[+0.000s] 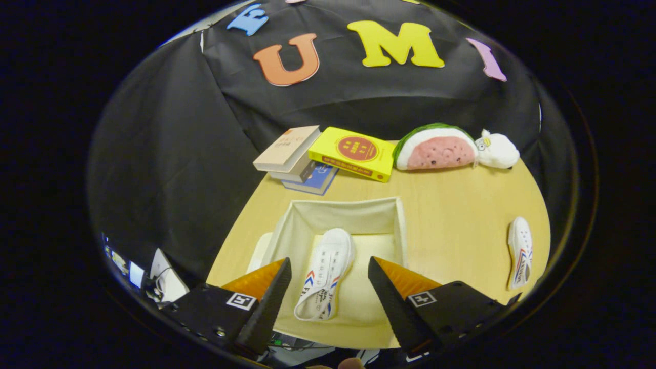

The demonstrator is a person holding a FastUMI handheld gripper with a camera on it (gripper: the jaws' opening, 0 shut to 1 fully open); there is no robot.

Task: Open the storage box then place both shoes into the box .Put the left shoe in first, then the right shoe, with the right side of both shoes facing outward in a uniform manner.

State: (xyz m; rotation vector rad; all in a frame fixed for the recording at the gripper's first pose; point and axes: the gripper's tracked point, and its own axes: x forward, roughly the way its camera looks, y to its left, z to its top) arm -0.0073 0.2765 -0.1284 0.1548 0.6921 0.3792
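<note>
A cream fabric storage box [400,225] stands open on the wooden table just ahead of my fingers. A white canvas shoe [325,274] with red and blue stripes lies on its side inside the box, toe pointing away. My gripper [329,279] hovers above it, open, the fingers spread wide to either side of the shoe without touching it. A second matching shoe [520,252] lies on the table well to the right of the box, also on its side.
Beyond the box, at the table's far edge, sit a stack of books [294,159], a yellow book [356,152], a watermelon-slice plush [435,147] and a small white plush [497,149]. The box lid [259,251] lies flat left of the box.
</note>
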